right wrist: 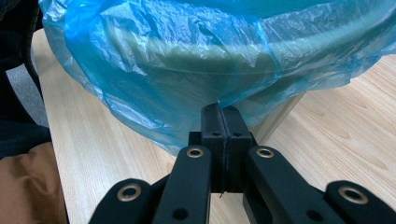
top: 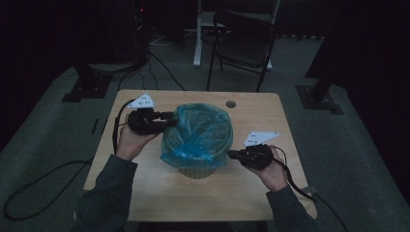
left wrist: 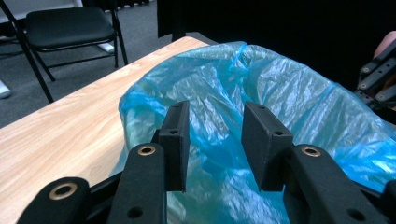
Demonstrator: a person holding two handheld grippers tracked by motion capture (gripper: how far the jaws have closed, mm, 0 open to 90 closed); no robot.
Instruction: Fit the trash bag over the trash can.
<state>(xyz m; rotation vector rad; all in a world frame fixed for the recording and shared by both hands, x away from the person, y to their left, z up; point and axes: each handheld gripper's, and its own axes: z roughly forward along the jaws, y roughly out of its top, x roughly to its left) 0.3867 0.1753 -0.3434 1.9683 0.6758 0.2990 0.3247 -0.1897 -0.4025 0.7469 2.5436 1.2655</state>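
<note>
Right tongs (right wrist: 223, 116) clenched on hem of thin blue plastic bag (right wrist: 196, 51) draped over pale green bin (top: 196, 170) mid wooden tabletop (top: 159, 193). Left tongs (left wrist: 215, 135) released at opposite rim. Step, likely: fitting liner. Next: left regrips, pulls hem down.

Bagged bin (top: 197, 140) blocks table (top: 159, 193) centre; open room at 6 o'clock; narrow lanes at 3, 9; chair (top: 244, 43) beyond 12.
</note>
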